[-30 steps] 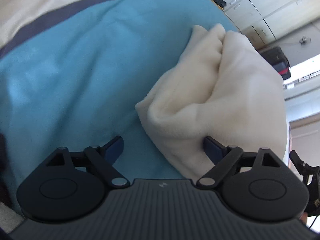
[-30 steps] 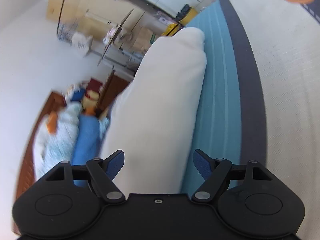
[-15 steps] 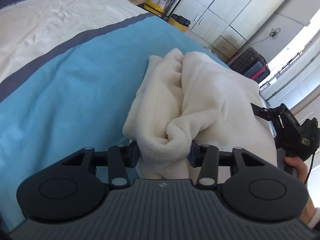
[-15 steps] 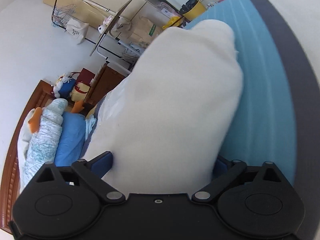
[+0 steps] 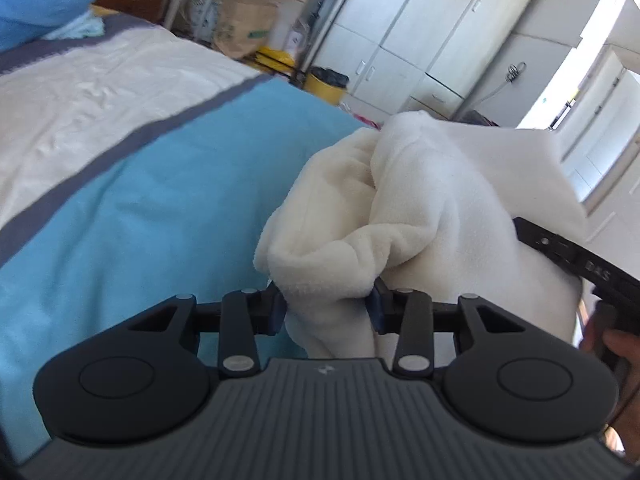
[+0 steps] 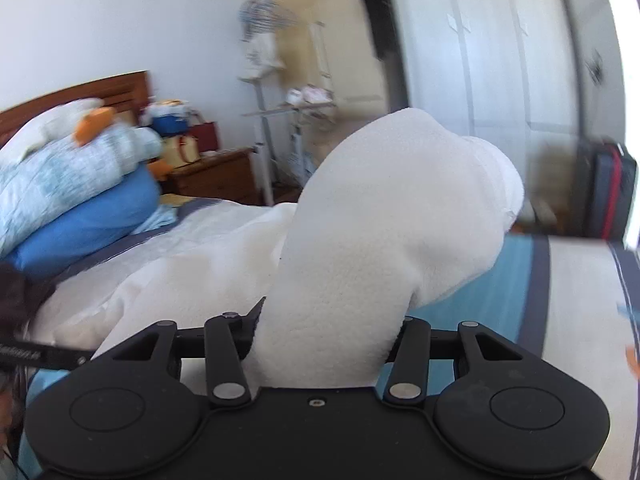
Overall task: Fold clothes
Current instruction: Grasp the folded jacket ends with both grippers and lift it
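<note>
On the blue bedspread (image 5: 160, 208), two closing hand-held grippers pinch one white fleece garment (image 5: 420, 208).

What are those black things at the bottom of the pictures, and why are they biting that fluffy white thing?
Those are two grabbers, like big tweezers. A person holds one in each hand, and each has a little camera looking out over its two fingers. So one picture comes from the left gripper, the other from the right gripper.

The fluffy white thing is a soft fleece, a piece of clothing to be folded. It is on a bed with a blue, grey and cream cover. Both grabbers are closing on bunches of the fleece and holding it up. Blue pillows are piled at the head of the bed. At the right edge of the left picture you can see the person's other hand with its grabber.
</note>
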Demonstrator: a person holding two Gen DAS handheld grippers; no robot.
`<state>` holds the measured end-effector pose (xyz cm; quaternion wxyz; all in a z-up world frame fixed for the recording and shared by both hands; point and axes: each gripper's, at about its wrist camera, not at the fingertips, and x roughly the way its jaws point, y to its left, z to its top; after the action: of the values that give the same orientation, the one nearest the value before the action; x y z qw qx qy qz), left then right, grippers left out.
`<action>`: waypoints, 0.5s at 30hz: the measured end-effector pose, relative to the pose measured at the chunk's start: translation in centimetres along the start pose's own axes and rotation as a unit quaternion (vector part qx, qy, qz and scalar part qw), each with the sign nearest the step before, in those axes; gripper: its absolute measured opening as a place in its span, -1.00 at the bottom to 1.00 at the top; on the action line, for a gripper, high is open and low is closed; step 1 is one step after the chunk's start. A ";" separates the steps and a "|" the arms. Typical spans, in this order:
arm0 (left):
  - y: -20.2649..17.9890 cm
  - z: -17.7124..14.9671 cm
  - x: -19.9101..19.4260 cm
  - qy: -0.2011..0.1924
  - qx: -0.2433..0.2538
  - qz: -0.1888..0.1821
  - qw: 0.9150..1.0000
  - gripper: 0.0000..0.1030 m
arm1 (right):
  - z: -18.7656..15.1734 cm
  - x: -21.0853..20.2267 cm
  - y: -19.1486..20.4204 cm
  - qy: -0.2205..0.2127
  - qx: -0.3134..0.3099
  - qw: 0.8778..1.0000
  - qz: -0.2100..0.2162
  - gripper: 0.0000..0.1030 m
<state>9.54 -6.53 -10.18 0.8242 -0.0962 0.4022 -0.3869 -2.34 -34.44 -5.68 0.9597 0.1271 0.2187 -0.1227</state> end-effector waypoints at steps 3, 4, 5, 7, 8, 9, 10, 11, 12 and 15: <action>0.9 -0.2 1.9 0.040 -0.039 -0.002 0.998 -0.06 | -1.7 1.6 -2.6 0.059 0.012 0.997 -0.057 0.02; 1.2 -0.3 2.5 0.051 -0.052 -0.001 0.997 0.10 | -2.3 2.5 -3.1 0.078 0.007 0.994 -0.072 0.02; 1.3 -0.2 2.5 0.050 -0.057 0.003 0.997 0.17 | -2.8 2.3 -3.7 0.071 0.025 0.995 -0.067 0.05; 1.6 -0.2 2.6 0.049 -0.068 0.011 0.996 0.48 | -2.9 1.9 -4.7 0.068 0.056 0.995 -0.054 0.17; 1.9 -0.2 2.8 0.048 -0.072 0.015 0.996 0.54 | -2.7 1.7 -5.4 0.073 0.076 0.993 -0.046 0.23; 2.1 -0.4 3.1 0.051 -0.082 0.014 0.995 0.63 | -2.5 1.7 -6.0 0.079 0.102 0.991 -0.033 0.27; 2.5 -0.6 3.6 0.059 -0.099 0.005 0.993 0.67 | -2.3 1.6 -6.7 0.085 0.128 0.988 -0.021 0.38; 2.9 -0.8 4.2 0.067 -0.116 -0.004 0.991 0.67 | -2.3 1.6 -7.4 0.089 0.155 0.984 -0.011 0.48; 3.0 -1.0 4.6 0.065 -0.115 -0.006 0.991 0.68 | -2.6 1.6 -8.1 0.089 0.178 0.980 -0.001 0.54; 2.0 -1.3 5.7 0.059 -0.074 0.003 0.996 0.41 | -4.2 2.8 -9.4 0.104 0.213 0.971 -0.002 0.85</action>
<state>11.88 -9.05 -15.35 0.7907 -0.1328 0.4776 -0.3591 -4.24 -42.47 -12.45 0.8822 0.3403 0.2863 -0.1547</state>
